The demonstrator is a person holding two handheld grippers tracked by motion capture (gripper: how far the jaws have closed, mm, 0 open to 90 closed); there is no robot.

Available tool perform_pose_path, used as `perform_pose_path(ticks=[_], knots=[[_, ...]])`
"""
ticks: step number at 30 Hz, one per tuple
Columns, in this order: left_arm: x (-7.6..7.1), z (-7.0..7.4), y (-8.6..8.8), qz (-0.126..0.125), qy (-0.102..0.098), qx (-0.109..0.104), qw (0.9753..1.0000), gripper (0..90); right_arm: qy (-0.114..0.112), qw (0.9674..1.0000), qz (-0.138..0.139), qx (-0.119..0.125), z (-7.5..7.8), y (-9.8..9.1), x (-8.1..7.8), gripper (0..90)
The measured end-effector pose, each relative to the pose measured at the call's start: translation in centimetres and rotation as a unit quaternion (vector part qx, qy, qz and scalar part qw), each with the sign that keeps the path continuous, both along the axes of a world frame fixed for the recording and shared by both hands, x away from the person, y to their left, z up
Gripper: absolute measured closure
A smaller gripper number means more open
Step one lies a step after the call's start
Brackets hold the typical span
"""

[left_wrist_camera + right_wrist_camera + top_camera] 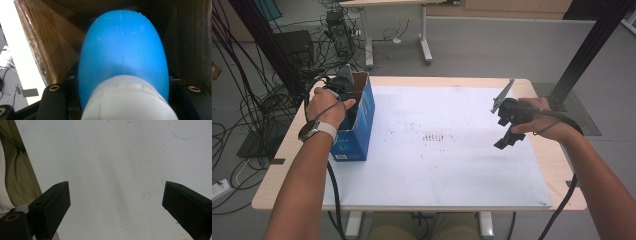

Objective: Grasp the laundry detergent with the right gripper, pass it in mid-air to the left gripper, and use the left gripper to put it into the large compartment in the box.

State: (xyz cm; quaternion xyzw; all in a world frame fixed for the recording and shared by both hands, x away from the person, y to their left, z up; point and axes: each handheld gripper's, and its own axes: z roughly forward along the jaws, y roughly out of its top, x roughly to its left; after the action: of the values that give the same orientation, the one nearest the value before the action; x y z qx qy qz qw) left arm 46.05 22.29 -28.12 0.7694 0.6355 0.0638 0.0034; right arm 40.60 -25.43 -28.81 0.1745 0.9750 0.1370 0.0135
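An open blue cardboard box (358, 125) stands at the left edge of the white mat (437, 170). My left gripper (343, 82) reaches down into the top of the box. In the left gripper view the left gripper (123, 90) is shut on a rounded blue object with a white base (122, 50), and the box's brown inner walls (50, 45) surround it. Over the right side of the mat my right gripper (504, 142) is tilted downward. Its jaws stand wide apart, and between them the right gripper (116, 202) has nothing but bare mat (112, 157).
The wooden table (287, 145) shows as a strip around the mat. Tangled cables (247, 110) and a black stand lie on the floor to the left. A second desk's legs (426, 47) are behind, and a black post (587, 50) rises at the right.
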Motion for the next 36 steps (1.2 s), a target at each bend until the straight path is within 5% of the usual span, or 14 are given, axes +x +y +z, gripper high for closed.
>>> perform_pose_path(ticks=[36], knots=[[-0.07,-0.04,0.07,0.0,-0.004,-0.002,1.0,37.7,-0.001,1.0,0.001,0.001,-0.22,-0.02,0.05,7.9]])
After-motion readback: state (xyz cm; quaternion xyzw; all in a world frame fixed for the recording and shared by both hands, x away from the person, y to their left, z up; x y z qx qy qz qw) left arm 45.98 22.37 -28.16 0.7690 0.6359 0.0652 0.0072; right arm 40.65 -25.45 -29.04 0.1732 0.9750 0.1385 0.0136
